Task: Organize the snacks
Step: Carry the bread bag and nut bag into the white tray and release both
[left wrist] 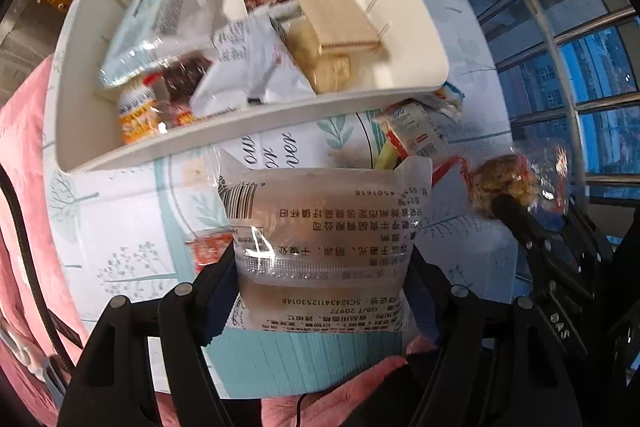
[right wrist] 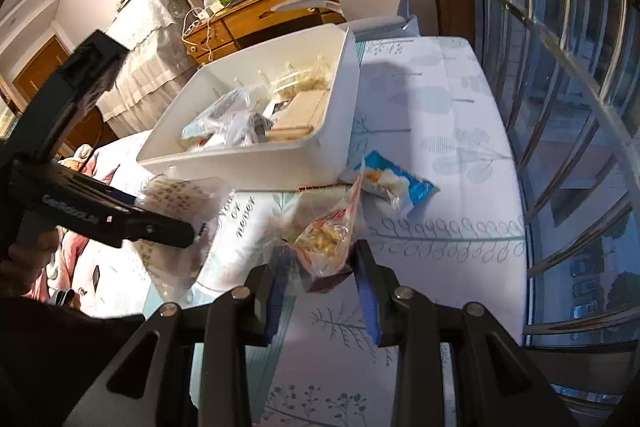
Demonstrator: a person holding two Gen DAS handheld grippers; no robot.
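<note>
Two snack packets are held above the leaf-printed tablecloth (right wrist: pixel 440 131). The translucent printed bun packet (left wrist: pixel 320 227) sits pinched between the left gripper's (left wrist: pixel 320 291) half-spread fingers. The clear crinkly packet of golden puffs (right wrist: pixel 324 239) is clamped in the narrower right gripper (right wrist: pixel 320 267). Beyond stands the white plastic bin (left wrist: pixel 400 75), filled with snacks; a blue-and-white wrapper (right wrist: pixel 396 183) lies beside it.

black gripper (right wrist: pixel 320 267) frames (silver screws), blue pads (right wrist: pixel 368 299)
</note>
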